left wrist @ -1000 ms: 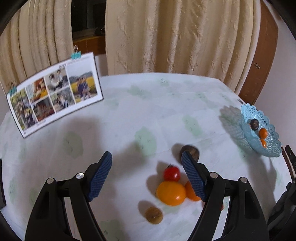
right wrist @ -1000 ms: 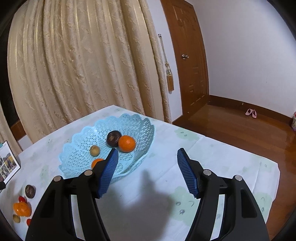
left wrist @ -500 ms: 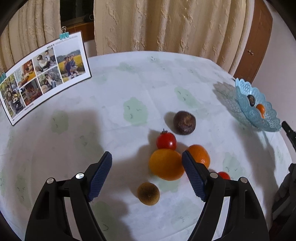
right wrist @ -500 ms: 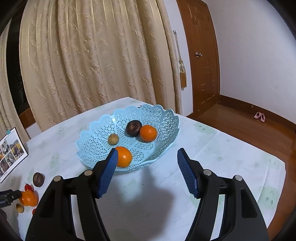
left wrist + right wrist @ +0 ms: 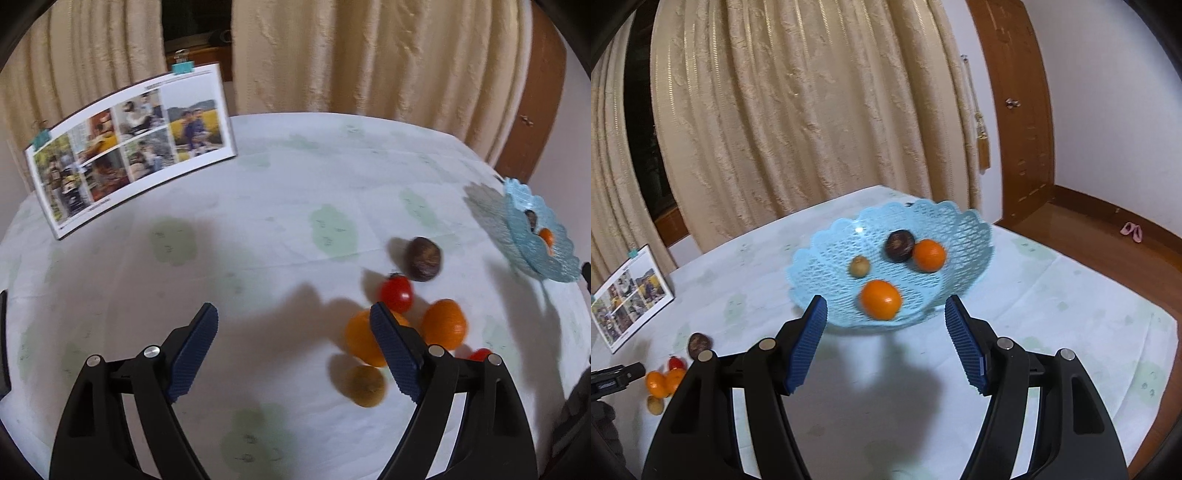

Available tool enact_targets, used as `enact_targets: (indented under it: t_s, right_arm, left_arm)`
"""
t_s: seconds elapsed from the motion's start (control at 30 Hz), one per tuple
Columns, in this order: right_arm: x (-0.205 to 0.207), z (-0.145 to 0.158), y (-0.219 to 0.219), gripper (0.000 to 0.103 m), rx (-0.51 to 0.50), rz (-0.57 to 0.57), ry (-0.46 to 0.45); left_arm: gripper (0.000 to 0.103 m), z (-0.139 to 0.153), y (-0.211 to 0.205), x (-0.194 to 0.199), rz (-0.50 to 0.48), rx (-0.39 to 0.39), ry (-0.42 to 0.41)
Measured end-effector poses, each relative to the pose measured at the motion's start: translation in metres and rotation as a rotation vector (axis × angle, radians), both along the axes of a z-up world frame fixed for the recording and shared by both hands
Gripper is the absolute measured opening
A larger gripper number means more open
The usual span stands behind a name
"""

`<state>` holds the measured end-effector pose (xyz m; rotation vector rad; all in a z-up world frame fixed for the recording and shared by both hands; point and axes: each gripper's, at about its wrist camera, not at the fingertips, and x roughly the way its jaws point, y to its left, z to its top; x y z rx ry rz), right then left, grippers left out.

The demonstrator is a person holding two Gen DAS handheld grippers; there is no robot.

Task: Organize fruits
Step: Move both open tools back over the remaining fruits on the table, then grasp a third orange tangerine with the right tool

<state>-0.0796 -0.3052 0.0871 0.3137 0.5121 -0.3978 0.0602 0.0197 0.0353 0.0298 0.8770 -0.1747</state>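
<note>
My left gripper (image 5: 293,317) is open and empty over the tablecloth, left of a cluster of loose fruit: a dark round fruit (image 5: 423,259), a red tomato (image 5: 396,294), two oranges (image 5: 443,324) (image 5: 360,338), a brown kiwi (image 5: 366,385) and a small tomato (image 5: 479,354). Its right finger hides part of one orange. My right gripper (image 5: 882,308) is open and empty in front of the blue lattice basket (image 5: 827,254), which holds two oranges (image 5: 880,299) (image 5: 929,254), a dark fruit (image 5: 899,245) and a kiwi (image 5: 859,266). The basket also shows at the left wrist view's right edge (image 5: 517,206).
A photo calendar (image 5: 129,144) stands clipped at the table's far left. Curtains (image 5: 812,110) hang behind the round table. A wooden door (image 5: 1015,110) and the floor lie past the table's right edge.
My left gripper has shifted left, so the fruit cluster now lies to its right. My right gripper has risen, and the basket sits more centred between its fingers.
</note>
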Motion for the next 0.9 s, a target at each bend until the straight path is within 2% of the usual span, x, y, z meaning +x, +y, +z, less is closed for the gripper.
enact_targets:
  t_s: [0.23,0.4,0.53,0.73,0.83,0.9]
  right_arm:
    - [0.020,0.004,0.042,0.068,0.056,0.216,0.034]
    - [0.051,-0.005,0.096,0.068,0.110,0.503,0.126]
    - [0.068,-0.013,0.134,0.068,0.129,0.649,0.189]
    - [0.084,-0.027,0.162,0.068,0.162,0.747,0.254]
    - [0.094,-0.033,0.166,0.066,0.199,0.766,0.283]
    - [0.101,-0.039,0.166,0.061,0.224,0.779,0.301]
  left_arm:
    - [0.084,0.003,0.007,-0.004,-0.010,-0.032,-0.010]
    - [0.084,0.007,0.008,-0.007,-0.015,-0.046,-0.021]
    - [0.084,0.007,0.012,-0.009,-0.014,-0.058,-0.022]
    - [0.084,0.007,0.020,-0.010,0.003,-0.084,-0.021]
    - [0.084,0.008,0.021,-0.010,-0.001,-0.090,-0.024]
    - [0.084,0.009,0.021,-0.011,-0.005,-0.096,-0.026]
